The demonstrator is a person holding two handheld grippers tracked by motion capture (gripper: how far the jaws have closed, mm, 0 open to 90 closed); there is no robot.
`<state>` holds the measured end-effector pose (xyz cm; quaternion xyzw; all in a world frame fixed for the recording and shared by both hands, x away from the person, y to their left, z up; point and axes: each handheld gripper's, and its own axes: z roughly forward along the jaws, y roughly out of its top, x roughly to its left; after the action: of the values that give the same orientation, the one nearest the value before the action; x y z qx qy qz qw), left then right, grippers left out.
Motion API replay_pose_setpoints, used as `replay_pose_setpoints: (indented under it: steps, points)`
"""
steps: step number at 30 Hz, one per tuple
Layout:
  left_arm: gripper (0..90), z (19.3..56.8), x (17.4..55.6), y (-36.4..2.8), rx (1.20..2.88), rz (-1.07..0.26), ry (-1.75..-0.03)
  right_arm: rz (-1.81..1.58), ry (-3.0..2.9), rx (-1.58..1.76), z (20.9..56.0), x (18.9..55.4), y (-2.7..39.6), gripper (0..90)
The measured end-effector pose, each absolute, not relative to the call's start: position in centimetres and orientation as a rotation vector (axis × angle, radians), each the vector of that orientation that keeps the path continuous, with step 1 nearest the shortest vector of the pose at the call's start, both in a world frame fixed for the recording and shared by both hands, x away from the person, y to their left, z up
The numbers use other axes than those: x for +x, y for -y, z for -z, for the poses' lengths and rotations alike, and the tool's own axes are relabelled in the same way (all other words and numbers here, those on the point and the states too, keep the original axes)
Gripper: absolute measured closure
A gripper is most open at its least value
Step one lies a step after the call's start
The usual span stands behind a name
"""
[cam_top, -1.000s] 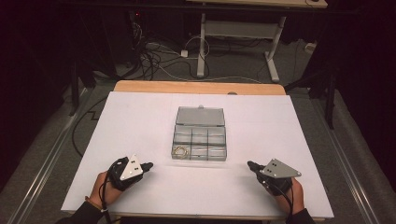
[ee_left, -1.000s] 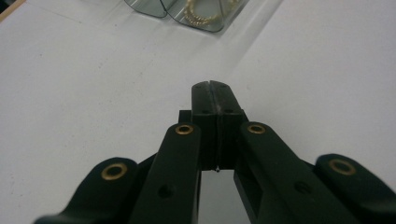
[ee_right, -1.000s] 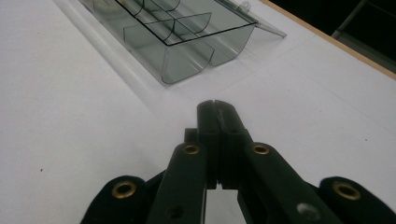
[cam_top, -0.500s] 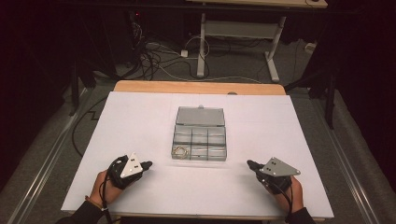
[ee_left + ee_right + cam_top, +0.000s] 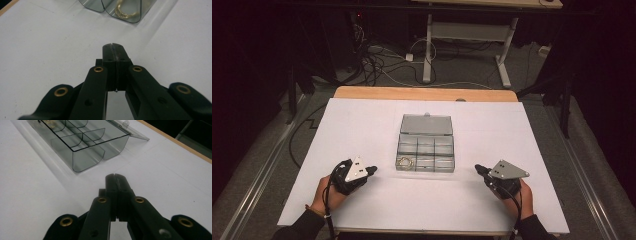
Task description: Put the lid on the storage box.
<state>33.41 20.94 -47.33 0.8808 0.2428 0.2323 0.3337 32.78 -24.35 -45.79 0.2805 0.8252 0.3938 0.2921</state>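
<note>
A clear grey compartment box [image 5: 425, 152] lies open in the middle of the white table, its lid [image 5: 427, 124] folded back on the far side. A gold chain [image 5: 405, 162] rests in its near left compartment, and the chain [image 5: 125, 11] also shows at the top of the left gripper view. My left gripper [image 5: 373, 170] rests on the table left of the box, jaws pressed together with nothing between them. My right gripper [image 5: 477, 168] sits to the right of the box, likewise shut and empty. Its own view shows the box [image 5: 80, 143] ahead to the left.
The white table sheet [image 5: 362, 125] ends at a wooden edge [image 5: 422, 93] on the far side. Beyond it the dark floor holds tangled cables [image 5: 377, 60] and a white-legged bench [image 5: 472, 35]. A metal rail [image 5: 257, 170] runs along the left.
</note>
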Motion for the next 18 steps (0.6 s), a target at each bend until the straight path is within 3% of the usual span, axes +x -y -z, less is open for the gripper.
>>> replay_pose_setpoints:
  steps: [18]
  points:
    - [86.4,45.8,37.0,-20.5,2.236,-0.584,-0.686,-1.073,-2.178,0.82,43.6,37.4,24.1,89.9]
